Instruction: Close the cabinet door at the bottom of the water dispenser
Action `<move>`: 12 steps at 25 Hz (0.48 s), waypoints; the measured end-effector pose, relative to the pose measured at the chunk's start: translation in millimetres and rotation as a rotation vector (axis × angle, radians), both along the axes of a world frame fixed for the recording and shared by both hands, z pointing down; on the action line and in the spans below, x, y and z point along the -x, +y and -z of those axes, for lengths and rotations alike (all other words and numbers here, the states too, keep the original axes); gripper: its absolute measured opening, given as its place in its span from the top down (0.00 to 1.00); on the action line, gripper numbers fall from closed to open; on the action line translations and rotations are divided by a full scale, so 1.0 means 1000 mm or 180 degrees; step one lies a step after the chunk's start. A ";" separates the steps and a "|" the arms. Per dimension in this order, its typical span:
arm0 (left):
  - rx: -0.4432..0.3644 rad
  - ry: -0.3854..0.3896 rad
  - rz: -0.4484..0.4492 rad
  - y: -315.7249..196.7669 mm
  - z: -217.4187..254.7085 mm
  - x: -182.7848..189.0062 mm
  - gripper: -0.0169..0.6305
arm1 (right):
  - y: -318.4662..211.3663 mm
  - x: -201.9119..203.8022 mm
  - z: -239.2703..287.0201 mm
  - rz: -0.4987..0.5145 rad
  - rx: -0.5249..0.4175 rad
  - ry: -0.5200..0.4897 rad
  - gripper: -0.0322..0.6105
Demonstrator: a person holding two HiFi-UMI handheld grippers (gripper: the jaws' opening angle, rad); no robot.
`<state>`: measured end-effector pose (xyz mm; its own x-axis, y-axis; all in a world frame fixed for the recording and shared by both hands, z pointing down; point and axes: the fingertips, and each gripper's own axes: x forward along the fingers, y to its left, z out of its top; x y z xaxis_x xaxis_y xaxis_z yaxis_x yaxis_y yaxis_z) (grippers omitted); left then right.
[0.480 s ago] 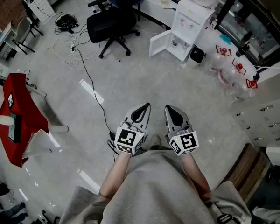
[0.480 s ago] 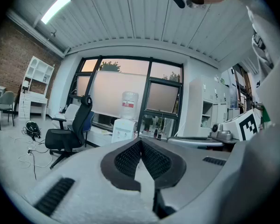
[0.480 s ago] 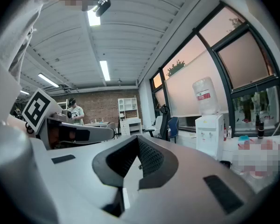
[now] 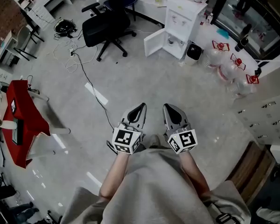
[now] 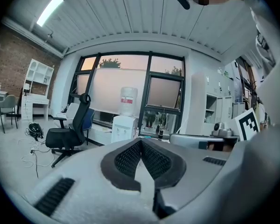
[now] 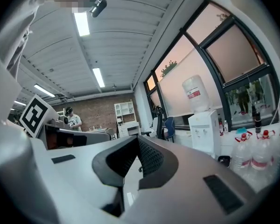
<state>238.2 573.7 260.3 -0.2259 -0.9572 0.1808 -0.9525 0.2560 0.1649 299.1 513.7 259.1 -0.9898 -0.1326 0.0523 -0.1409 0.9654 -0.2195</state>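
The white water dispenser (image 4: 184, 15) stands far across the floor, with a bottle on top. Its bottom cabinet door (image 4: 155, 43) hangs open to the left, showing the dark compartment. My left gripper (image 4: 142, 105) and right gripper (image 4: 167, 106) are held side by side close to the person's body, far from the dispenser, both shut and empty. In the left gripper view the left gripper (image 5: 141, 141) has its jaws pressed together, and the dispenser (image 5: 123, 127) stands small beyond them. In the right gripper view the right gripper (image 6: 138, 139) is also shut, with the dispenser (image 6: 206, 129) off to the right.
A black office chair (image 4: 105, 24) stands left of the dispenser, with cables (image 4: 81, 62) trailing over the floor. A small black bin (image 4: 194, 52) and several water bottles (image 4: 233, 64) sit to its right. White lockers (image 4: 266, 115) line the right side. A red-covered stand (image 4: 18, 120) is at left.
The room has slid slightly left in the head view. Both grippers keep the same shut pose in front of the body.
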 end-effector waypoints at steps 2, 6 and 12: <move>0.0030 -0.0023 -0.0013 -0.006 -0.001 -0.002 0.96 | -0.006 -0.002 0.001 0.0051 0.0105 -0.0079 0.93; 0.0083 -0.0051 -0.0039 -0.013 -0.006 0.003 0.96 | -0.009 0.000 0.000 0.0161 0.0181 -0.0127 0.93; 0.0080 -0.0076 -0.0149 -0.030 -0.015 0.025 0.96 | -0.028 0.017 -0.011 0.0123 0.0211 -0.0067 0.93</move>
<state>213.1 543.7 275.6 -0.1855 -0.9621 0.2000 -0.9671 0.2148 0.1361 282.6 485.7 270.3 -0.9951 -0.0911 0.0389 -0.0984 0.9533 -0.2857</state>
